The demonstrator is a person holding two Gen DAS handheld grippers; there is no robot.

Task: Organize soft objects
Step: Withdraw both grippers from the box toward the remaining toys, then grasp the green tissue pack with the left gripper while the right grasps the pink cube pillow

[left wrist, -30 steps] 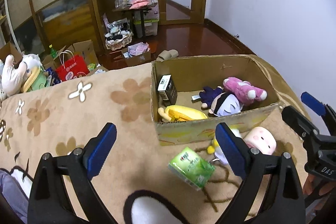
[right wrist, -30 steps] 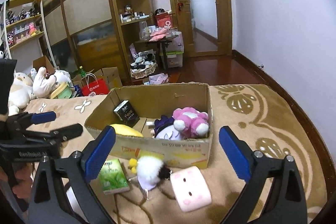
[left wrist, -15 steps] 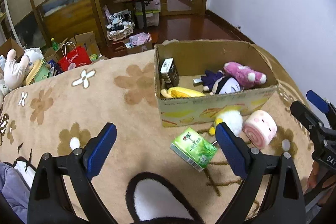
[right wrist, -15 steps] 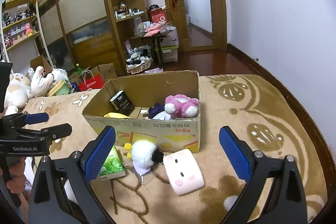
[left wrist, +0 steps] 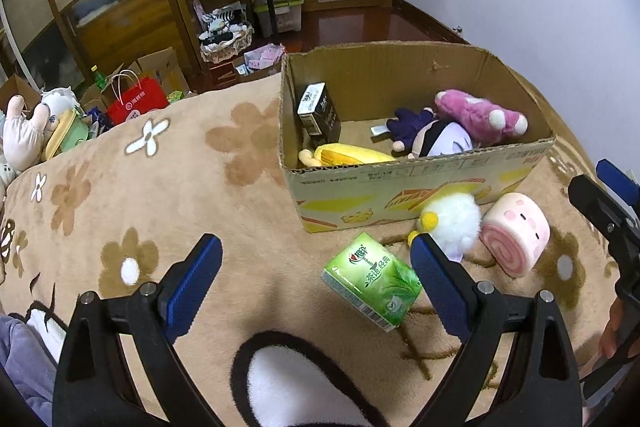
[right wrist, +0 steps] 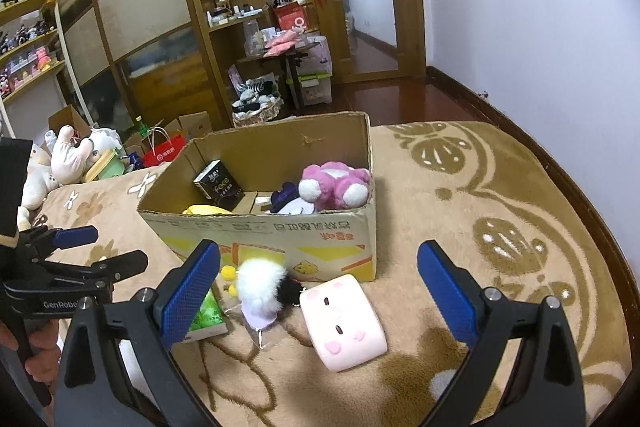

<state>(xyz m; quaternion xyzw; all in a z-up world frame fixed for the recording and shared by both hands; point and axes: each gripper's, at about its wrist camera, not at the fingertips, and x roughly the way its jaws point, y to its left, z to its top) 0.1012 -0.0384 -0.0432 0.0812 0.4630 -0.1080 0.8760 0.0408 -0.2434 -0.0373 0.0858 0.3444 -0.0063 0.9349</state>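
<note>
An open cardboard box (left wrist: 424, 183) (right wrist: 280, 235) stands on a beige flowered blanket. In it lie a pink plush (left wrist: 480, 115) (right wrist: 336, 183), a purple-and-white doll (left wrist: 436, 137), a yellow plush (left wrist: 348, 155) and a black carton (left wrist: 320, 115) (right wrist: 220, 185). In front of the box lie a white fluffy chick (left wrist: 452, 223) (right wrist: 260, 287), a pink swiss-roll plush (left wrist: 516, 233) (right wrist: 344, 323) and a green tissue pack (left wrist: 372, 281) (right wrist: 206, 315). My left gripper (left wrist: 316, 279) is open and empty, just before the tissue pack. My right gripper (right wrist: 320, 291) is open and empty, above the roll plush.
The blanket (left wrist: 160, 195) spreads left and right of the box. Plush toys (left wrist: 36, 135) and a red bag (left wrist: 136, 99) lie beyond its left edge. Wooden shelves (right wrist: 224, 19), a small table and a door stand at the back. A white wall (right wrist: 520, 7) is on the right.
Both grippers have drawn back and risen a little, so the box and the loose toys sit farther ahead. Both stay open. Nothing on the blanket moved.
</note>
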